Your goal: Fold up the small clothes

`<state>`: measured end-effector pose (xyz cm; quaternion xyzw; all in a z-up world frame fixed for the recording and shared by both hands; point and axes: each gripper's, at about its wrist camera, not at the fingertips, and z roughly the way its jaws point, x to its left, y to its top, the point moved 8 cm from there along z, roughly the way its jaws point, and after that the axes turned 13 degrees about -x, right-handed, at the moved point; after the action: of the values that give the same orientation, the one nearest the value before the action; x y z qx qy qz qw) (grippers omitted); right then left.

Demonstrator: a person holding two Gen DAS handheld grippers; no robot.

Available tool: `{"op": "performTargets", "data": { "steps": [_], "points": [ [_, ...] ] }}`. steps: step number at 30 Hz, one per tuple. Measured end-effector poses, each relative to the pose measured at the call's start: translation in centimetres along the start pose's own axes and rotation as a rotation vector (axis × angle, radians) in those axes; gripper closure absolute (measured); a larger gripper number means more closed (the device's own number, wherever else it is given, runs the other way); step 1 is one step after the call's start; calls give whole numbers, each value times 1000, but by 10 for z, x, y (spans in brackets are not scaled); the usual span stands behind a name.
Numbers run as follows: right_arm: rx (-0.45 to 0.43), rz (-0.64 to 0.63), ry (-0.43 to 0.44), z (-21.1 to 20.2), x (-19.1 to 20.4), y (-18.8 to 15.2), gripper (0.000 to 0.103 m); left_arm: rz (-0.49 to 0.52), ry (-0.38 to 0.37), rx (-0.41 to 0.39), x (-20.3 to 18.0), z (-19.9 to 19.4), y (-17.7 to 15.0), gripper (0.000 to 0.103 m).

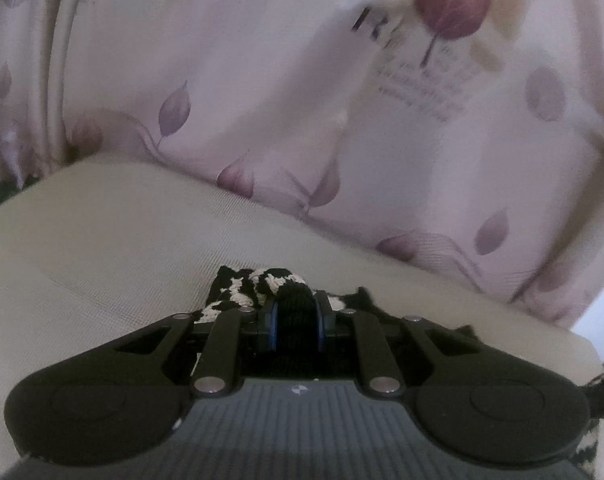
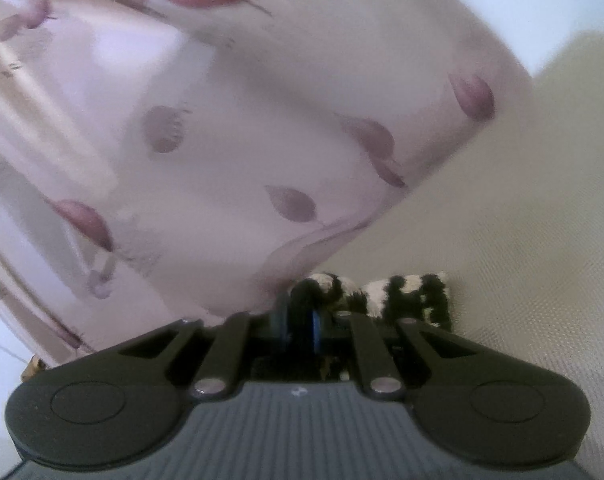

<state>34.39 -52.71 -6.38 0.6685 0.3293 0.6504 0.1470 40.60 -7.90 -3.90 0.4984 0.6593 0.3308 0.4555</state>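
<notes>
Beige surface [image 1: 102,248]; black-and-white knit [image 1: 258,284], seemingly bunched, pinched in both tools.

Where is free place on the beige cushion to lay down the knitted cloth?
Bare beige woven cushion lies left of the black-and-white knitted cloth, up to the pink leaf-print fabric. In the right view it is bare right of the cloth. Crowded where that fabric meets the cloth.

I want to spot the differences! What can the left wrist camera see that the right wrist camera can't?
Only the left view shows printed letters on the leaf-patterned quilt. Only the right view shows the quilt's corner against the pale wall. Both show a gripper (left gripper, right gripper) shut on the black-and-white knit garment, over the beige sheet.
</notes>
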Motion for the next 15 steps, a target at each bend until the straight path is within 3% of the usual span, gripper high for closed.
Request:
{"op": "performTargets", "data": {
  "steps": [7,9,11,13,15],
  "points": [
    [9,118,-58,36,-40,-9,89,-29,45,38,8,39,-14,78],
    [6,185,-30,42,-48,-10,87,-30,39,34,8,44,-15,73],
    [-9,262,-18,43,-57,-9,75,-41,33,34,9,47,-15,69],
    [-58,308,-2,36,-62,-6,54,-58,21,22,9,48,-11,61],
    [-127,319,15,25,-62,3,44,-54,42,-23,12,46,-3,31]
  ]
}}
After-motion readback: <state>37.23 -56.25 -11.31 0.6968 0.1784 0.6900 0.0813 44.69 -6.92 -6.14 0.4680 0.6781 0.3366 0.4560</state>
